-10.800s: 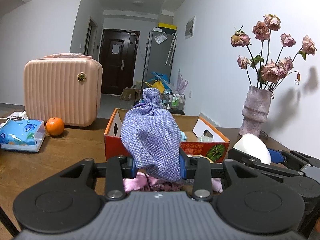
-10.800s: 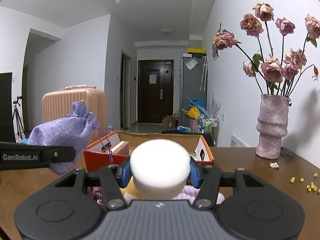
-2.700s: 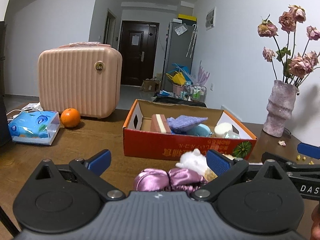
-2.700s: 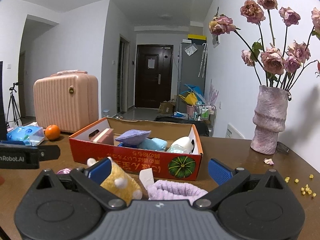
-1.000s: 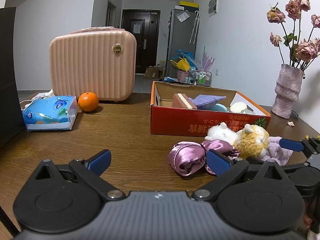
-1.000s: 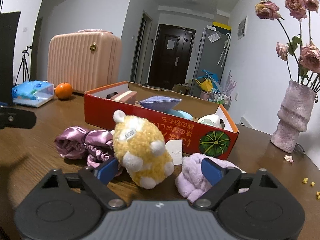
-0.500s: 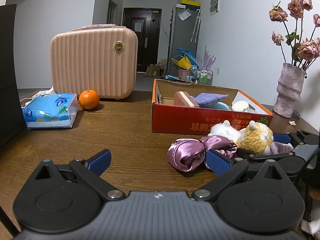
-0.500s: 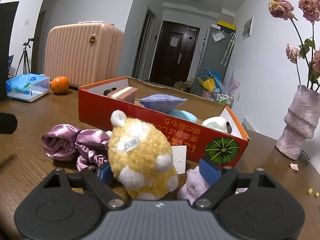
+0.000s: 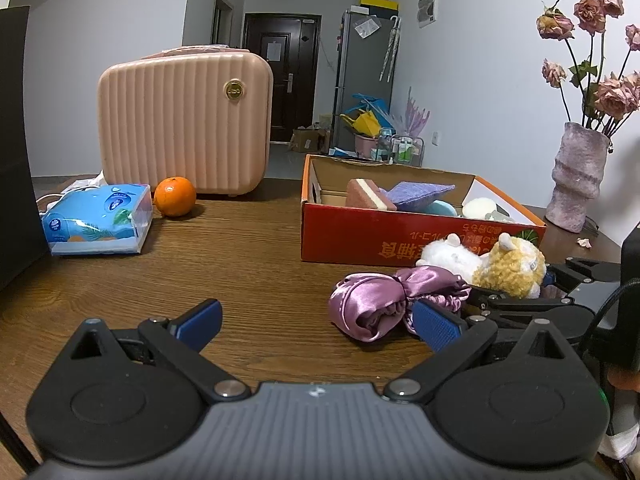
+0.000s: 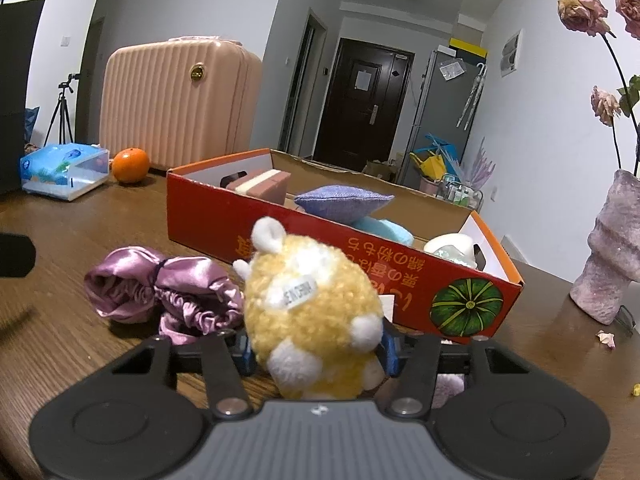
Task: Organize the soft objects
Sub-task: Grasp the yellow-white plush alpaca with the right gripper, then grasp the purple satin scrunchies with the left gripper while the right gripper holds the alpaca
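Note:
A yellow-and-white plush toy (image 10: 312, 312) sits on the wooden table in front of the red cardboard box (image 10: 320, 240). My right gripper (image 10: 316, 350) is closing, and its blue pads press on both sides of the toy. In the left wrist view the plush toy (image 9: 508, 268) lies between the right gripper's fingers (image 9: 520, 302). A pink satin scrunchie (image 9: 372, 300) lies just left of the toy. My left gripper (image 9: 316, 322) stands open with nothing between its pads; the scrunchie is just beyond its right finger. The box holds a purple pouch (image 10: 344, 202), a pink sponge (image 10: 260, 184) and a white sponge (image 10: 448, 248).
A pink suitcase (image 9: 184, 120), an orange (image 9: 175, 196) and a blue tissue pack (image 9: 96, 220) stand at the back left. A vase of dried roses (image 9: 576, 180) stands at the right. A lavender fluffy item (image 10: 448, 388) lies under the right gripper. A dark panel (image 9: 16, 140) blocks the far left.
The right gripper's jaws have come together from wide apart onto the plush toy, which now fills the space between them. The left gripper has stayed still and open.

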{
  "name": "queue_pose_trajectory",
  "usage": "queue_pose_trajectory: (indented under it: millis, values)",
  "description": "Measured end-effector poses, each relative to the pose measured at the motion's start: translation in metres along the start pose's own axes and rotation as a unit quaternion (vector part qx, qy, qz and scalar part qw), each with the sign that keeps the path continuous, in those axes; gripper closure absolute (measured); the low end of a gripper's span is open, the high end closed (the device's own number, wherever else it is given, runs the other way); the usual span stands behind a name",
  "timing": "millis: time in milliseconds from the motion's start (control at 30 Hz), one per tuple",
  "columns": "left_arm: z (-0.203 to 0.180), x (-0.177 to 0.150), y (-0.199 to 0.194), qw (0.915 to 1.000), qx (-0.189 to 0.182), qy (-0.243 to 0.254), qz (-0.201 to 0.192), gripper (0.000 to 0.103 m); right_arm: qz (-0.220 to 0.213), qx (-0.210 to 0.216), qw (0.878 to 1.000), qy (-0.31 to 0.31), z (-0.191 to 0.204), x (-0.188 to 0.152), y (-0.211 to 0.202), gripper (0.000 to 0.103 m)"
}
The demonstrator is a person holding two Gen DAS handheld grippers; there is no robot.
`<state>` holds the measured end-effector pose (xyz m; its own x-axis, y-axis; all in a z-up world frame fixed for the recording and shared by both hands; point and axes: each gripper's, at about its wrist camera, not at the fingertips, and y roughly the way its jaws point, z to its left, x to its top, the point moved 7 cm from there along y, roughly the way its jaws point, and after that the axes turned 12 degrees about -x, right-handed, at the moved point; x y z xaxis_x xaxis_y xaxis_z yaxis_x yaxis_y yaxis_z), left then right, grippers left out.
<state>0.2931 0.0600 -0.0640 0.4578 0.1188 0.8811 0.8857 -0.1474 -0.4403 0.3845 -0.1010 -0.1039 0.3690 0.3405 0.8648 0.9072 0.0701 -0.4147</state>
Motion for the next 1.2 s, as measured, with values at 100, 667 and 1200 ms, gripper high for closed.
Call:
queue_pose_trajectory:
  millis: [100, 667, 1200]
  values:
    - [-0.001, 0.000, 0.001, 1.0000, -0.001, 0.001, 0.001, 0.000, -0.007, -0.002, 1.000, 0.008, -0.003, 0.001, -0.002, 0.052]
    - [-0.001, -0.001, 0.003, 1.0000, -0.005, 0.000, -0.001, 0.000, -0.042, -0.007, 0.997, 0.064, -0.024, 0.003, -0.028, 0.054]
    - [-0.013, 0.004, 0.008, 0.9998, -0.009, 0.017, -0.003, 0.000, -0.053, -0.009, 0.993, 0.109, -0.040, 0.006, -0.037, 0.054]
